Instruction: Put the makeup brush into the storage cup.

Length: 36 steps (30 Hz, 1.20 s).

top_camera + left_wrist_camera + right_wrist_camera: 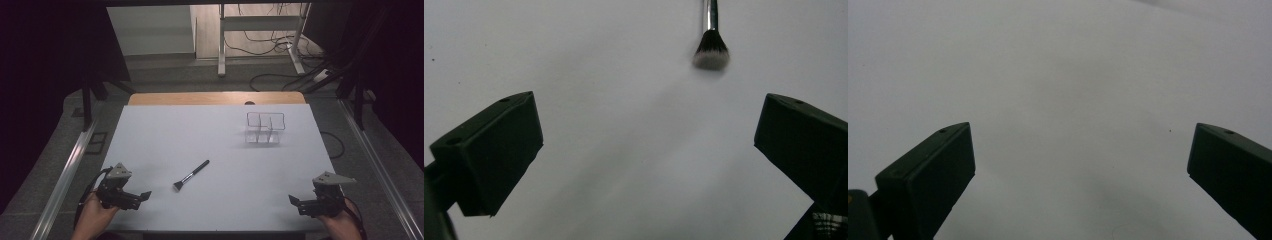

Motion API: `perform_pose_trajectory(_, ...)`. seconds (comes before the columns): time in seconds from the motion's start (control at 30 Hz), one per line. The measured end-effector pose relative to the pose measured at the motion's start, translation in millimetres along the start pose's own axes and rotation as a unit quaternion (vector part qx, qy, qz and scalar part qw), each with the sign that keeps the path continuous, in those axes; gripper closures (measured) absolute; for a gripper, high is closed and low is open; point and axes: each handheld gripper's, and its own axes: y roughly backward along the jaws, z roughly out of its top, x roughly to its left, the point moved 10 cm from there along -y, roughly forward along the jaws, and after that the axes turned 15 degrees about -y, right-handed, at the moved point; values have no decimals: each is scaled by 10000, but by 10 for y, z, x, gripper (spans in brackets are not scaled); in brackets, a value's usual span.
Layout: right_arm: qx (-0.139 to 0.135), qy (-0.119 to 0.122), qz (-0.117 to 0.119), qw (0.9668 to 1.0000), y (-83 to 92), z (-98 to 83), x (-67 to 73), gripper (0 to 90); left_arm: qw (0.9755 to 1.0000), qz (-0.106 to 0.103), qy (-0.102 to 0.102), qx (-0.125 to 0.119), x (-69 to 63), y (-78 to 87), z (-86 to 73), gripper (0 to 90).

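So the makeup brush (191,175) is lying flat on the white table (220,145), a bit left of center and toward the near edge, handle pointing off to about 2 o'clock and bristles toward 8. Left gripper (141,197) sits at roughly 8 o'clock from the brush, near it but not touching, jaws spread wide w/ nothing between them. In the left gripper view the brush head (711,50) shows up at about 1 o'clock past the jaws, dark bristles w/ pale tips, shiny ferrule above it, and bare table in the gap. Right gripper (296,202) is way over at the near right corner, about 4 o'clock from the brush and well apart from it, jaws also wide apart and holding nothing; its own view is just plain table btwn the two jaws. There's a clear compartment organizer (265,128) standing at approx 1 o'clock from the brush, far side of the table, looks empty afaict. Both hands hold the grippers from the bottom edge.
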Motion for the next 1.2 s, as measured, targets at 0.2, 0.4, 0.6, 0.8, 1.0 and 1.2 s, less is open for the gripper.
perform_pose_trajectory(0.2,-12,-44,-10,10000,8,5,-20,0,9998,-12,-58,207,34,-2,21,0)
perform_pose_trajectory(0.4,1,-53,-10,10000,11,3,-30,0,9992,-6,-181,365,58,-32,82,0)
perform_pose_trajectory(0.6,16,-64,-4,10000,11,0,-36,0,9991,-133,-189,347,84,-17,159,0)
perform_pose_trajectory(0.8,-12,-108,6,9999,23,8,-54,0,9985,-205,-291,412,96,-8,212,0)
perform_pose_trajectory(1.0,9,-103,20,9999,16,2,-38,0,9977,-244,-385,499,97,-33,278,0)
perform_pose_trajectory(1.2,20,-106,27,9999,14,-1,-40,0,9971,-239,-484,537,101,-68,345,0)
